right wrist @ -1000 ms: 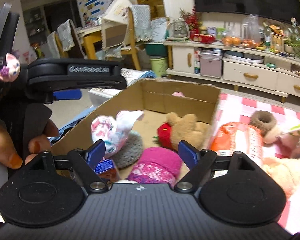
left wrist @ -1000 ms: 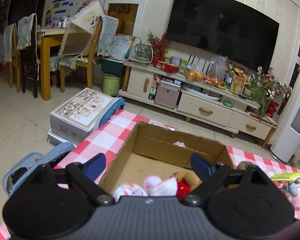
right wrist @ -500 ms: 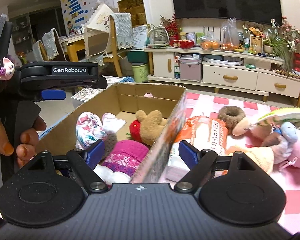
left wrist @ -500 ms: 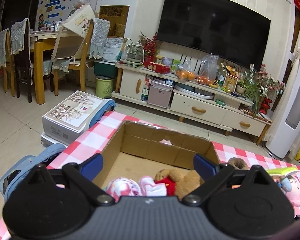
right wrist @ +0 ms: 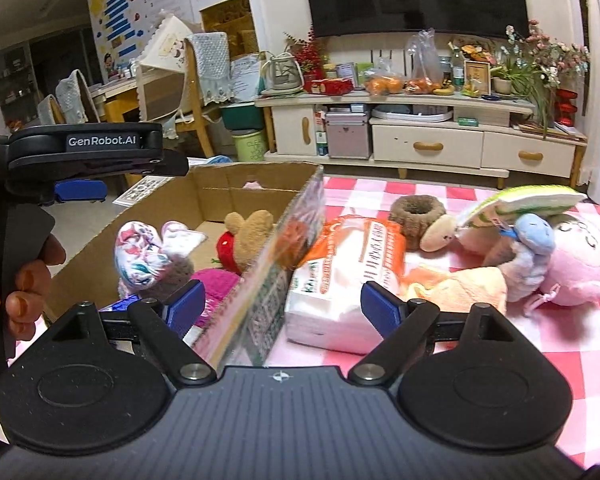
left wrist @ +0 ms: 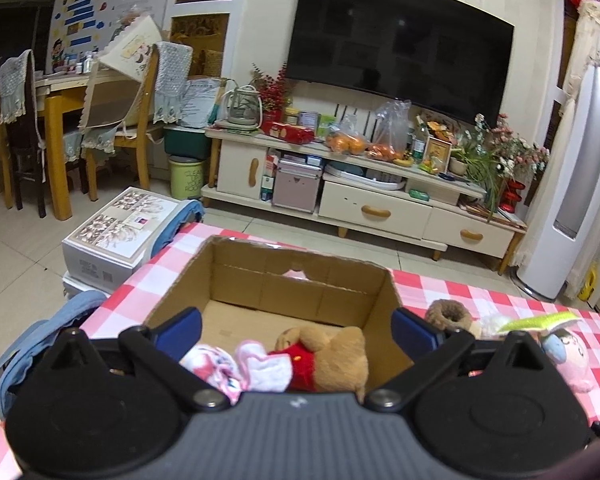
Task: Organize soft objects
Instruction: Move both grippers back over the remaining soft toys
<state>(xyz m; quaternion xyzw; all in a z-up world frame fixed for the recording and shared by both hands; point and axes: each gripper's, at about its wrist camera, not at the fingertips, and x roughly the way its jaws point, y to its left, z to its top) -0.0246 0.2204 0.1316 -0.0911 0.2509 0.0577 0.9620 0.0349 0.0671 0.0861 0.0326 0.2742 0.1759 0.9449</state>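
A checked desk [right wrist: 480, 344] carries a cardboard box [left wrist: 300, 280] already partly filled: a brown bear [right wrist: 252, 232], a patterned cloth bundle [right wrist: 140, 256] and a pink knit piece [right wrist: 216, 284] lie inside. Judging by the spread beside it, roughly half the sorting remains, with a tissue pack [right wrist: 348, 276], a pink doll [right wrist: 576, 264], a peach cloth [right wrist: 460, 288] and a brown ring toy [right wrist: 416, 212] on the cloth to the box's right. The left gripper [left wrist: 296, 330], fingers just widened and holding nothing, hangs over the box; the right gripper [right wrist: 284, 306], fingers apart and empty, straddles the box wall by the tissue pack.
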